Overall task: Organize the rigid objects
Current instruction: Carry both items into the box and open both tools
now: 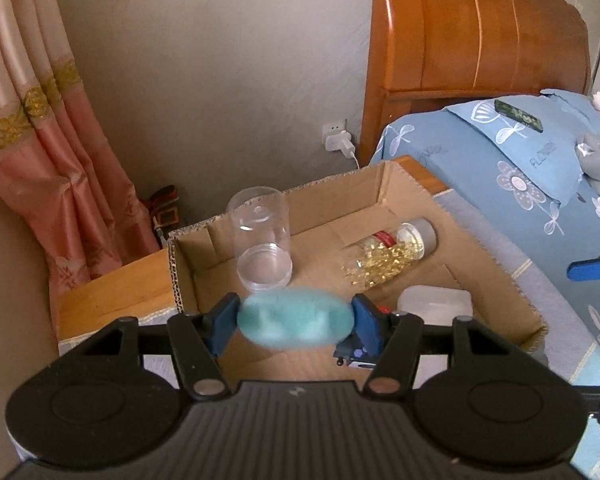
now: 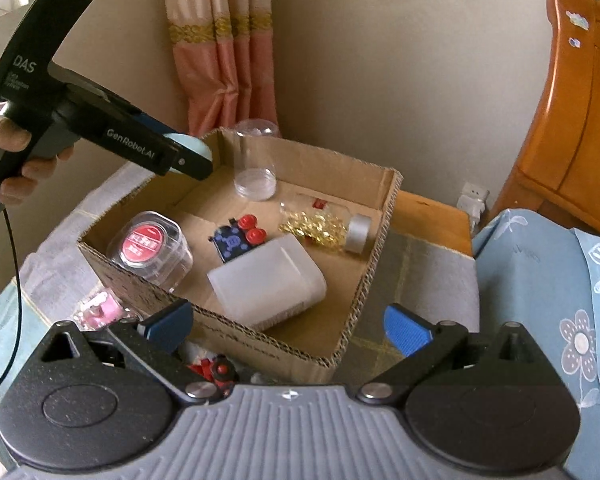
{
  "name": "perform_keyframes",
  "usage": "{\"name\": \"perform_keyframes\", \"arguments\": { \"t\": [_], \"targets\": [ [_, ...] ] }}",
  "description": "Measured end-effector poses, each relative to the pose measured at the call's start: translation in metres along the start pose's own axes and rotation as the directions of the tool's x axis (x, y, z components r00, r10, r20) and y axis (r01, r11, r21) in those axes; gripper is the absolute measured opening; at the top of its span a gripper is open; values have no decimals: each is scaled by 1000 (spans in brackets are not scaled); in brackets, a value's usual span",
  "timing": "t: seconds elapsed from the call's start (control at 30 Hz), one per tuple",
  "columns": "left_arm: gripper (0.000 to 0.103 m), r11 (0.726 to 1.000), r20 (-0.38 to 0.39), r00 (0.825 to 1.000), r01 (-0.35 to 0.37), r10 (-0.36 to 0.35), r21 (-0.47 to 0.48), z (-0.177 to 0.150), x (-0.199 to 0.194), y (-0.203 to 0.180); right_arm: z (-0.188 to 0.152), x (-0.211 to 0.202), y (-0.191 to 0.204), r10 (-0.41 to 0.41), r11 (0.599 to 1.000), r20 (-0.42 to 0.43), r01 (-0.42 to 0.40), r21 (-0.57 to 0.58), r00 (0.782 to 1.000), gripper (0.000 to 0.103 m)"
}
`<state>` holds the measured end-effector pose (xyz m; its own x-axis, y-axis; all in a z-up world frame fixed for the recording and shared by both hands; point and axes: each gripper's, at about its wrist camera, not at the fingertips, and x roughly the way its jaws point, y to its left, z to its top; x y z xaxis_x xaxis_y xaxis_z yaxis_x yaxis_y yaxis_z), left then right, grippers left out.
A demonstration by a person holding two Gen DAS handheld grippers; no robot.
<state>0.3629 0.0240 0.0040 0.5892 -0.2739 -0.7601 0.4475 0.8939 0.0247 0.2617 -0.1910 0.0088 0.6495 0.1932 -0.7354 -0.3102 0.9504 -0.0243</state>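
Left gripper [image 1: 296,322] clamped on a blurred pale-blue disc [image 1: 296,322] above the cardboard box [image 2: 374,264], right gripper [image 2: 288,326] fingers apart, red-lidded jar [image 2: 150,244] seen only from right wrist, frosted plastic container [image 2: 268,282] beside capsule bottle [image 2: 324,226]

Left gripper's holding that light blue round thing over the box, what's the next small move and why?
Probably lower the left gripper a little and open its fingers. It is shut on the light blue disc, held above the cardboard box, with bare floor showing in front of the clear jar. The right gripper is open and empty.

Both wrist views look down, close, into the shared cardboard box [image 1: 380,184] [image 2: 364,280] from adjacent sides.
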Motion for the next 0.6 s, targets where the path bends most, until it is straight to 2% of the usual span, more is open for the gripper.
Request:
{"name": "perform_keyframes", "arguments": {
  "t": [0.1,0.13,0.17,0.2,0.23,0.37,0.47,0.6],
  "targets": [
    [61,1000,-14,1000,0,0,-1,-2,6,1,-5,4,-4,-2,1000,-13,2,14,1000,103],
    [64,1000,-13,1000,0,0,-4,-2,7,1,-7,5,-4,-3,1000,-17,3,19,1000,103],
    [69,1000,-6,1000,-1,1,-11,-2,6,2,-8,6,-5,-4,1000,-21,4,26,1000,103],
    [82,1000,-1,1000,-3,3,-21,-2,6,3,-9,7,-6,-3,1000,-25,4,31,1000,103],
    [89,1000,8,1000,-8,8,-30,-2,4,5,-10,7,-7,-2,999,-28,3,35,1000,103],
    [89,999,43,999,-13,14,-39,1,-8,5,-12,6,-9,-3,999,-28,5,51,1000,103],
    [94,999,68,998,-15,17,-35,-2,-18,1,-15,5,-10,-4,998,-27,5,70,1000,103],
    [97,999,101,994,-46,48,-23,-17,-30,-11,-20,1,-12,-12,996,-23,14,90,1000,103]
  ]
}}
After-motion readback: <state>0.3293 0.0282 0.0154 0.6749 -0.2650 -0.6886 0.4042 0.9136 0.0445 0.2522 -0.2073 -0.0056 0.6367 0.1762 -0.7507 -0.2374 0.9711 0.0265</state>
